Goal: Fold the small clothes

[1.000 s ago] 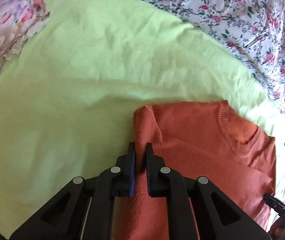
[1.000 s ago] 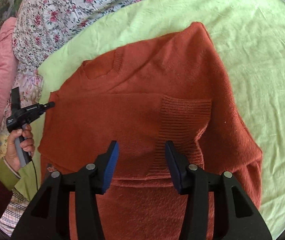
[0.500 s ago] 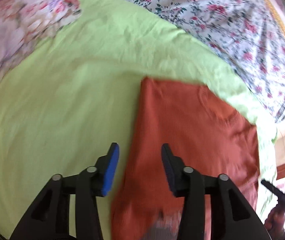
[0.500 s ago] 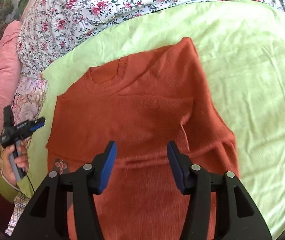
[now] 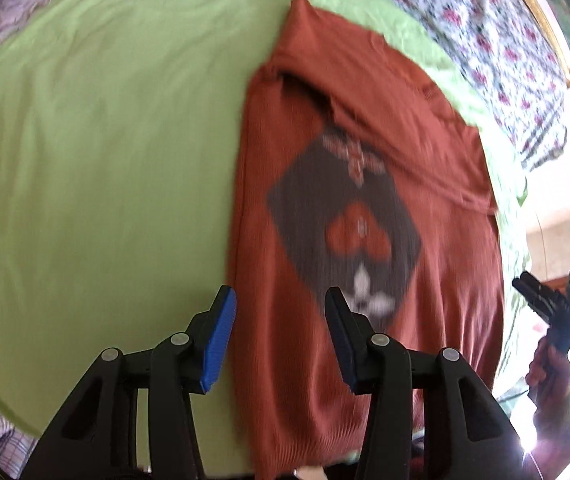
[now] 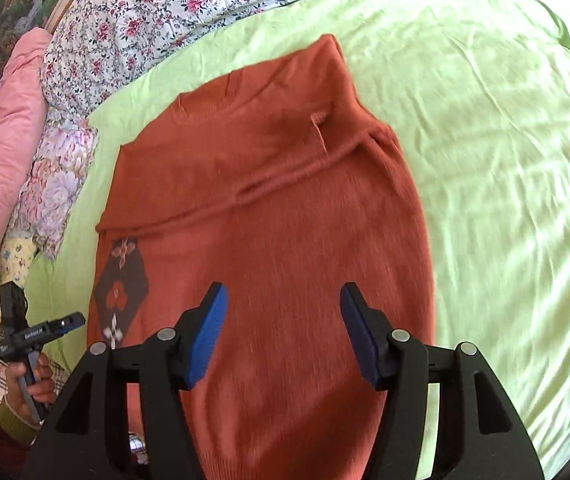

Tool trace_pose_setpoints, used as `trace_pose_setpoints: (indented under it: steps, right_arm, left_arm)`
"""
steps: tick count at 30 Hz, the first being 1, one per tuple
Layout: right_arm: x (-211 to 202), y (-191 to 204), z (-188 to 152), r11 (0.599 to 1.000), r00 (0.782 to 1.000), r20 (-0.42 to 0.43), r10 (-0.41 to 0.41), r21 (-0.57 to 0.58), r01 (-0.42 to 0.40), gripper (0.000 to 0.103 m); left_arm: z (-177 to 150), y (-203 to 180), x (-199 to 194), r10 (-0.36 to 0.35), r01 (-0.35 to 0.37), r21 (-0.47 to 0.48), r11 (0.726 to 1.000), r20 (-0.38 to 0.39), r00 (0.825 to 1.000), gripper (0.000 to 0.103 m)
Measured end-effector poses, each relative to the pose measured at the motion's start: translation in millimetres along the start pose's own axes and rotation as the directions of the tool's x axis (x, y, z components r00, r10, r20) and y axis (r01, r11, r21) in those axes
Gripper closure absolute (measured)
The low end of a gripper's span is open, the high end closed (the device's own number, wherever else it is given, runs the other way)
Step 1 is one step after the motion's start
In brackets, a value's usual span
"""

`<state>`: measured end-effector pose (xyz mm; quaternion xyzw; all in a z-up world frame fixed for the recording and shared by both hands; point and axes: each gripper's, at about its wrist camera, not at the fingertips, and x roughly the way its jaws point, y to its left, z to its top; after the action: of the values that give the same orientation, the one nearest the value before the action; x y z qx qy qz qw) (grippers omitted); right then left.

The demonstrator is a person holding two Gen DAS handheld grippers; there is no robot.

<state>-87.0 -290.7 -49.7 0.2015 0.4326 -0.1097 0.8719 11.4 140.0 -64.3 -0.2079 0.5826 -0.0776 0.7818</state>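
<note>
- The rust-orange knitted sweater (image 6: 277, 208) lies on the lime-green sheet (image 6: 505, 160), both sleeves apparently folded in, though motion blur hides detail.
- Left gripper (image 5: 279, 334) is parted and empty; right gripper (image 6: 283, 330) is opening, also empty.
- Next: take the hem and fold it toward the collar.

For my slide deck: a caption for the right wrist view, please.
Open right gripper above an orange sweater spread on a green sheet.

A rust-orange knit sweater (image 6: 277, 208) with a dark diamond motif lies partly folded on the green sheet (image 6: 505, 160).
</note>
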Motion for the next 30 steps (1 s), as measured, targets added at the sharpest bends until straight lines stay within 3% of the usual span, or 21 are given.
trace_pose_setpoints:
  steps: [9,14,20,22,23,25,30]
  right_arm:
    - [-35,-32,-62,0.997,1.000,-0.010,-0.023,0.071,0.024,0.043]
    - [-40,-53,-98,0.991,0.998,-0.060,-0.010,0.131,0.018,0.043]
    - [-29,-62,-122,0.979,0.993,-0.087,0.082,0.196,-0.063,0.043]
    - [-24,-61,-126,0.969,0.987,-0.079,0.137,0.217,-0.117,0.043]
    - [-22,-61,-127,0.965,0.984,-0.076,0.160,0.220,-0.140,0.047]
    - [-19,-56,-129,0.967,0.984,-0.081,0.161,0.212,-0.141,0.092]
    - [-39,-65,-134,0.966,0.986,-0.043,0.162,0.212,-0.150,0.092]
  left_arm:
    - [-62,13,5,-0.036,0.037,0.008,0.999,-0.108,0.994,0.055]
    - [-84,15,9,-0.063,0.064,0.007,0.998,-0.114,0.991,0.055]
    - [-90,9,14,-0.094,0.096,0.010,0.995,-0.120,0.988,0.057]
    - [-89,7,15,-0.093,0.096,0.020,0.995,-0.116,0.989,0.071]
    - [-89,5,16,-0.106,0.111,0.034,0.993,-0.125,0.986,0.096]
    - [-90,2,12,-0.096,0.103,0.060,0.993,-0.116,0.989,0.097]
    - [-92,2,-10,-0.127,0.133,0.101,0.986,-0.063,0.990,0.097]
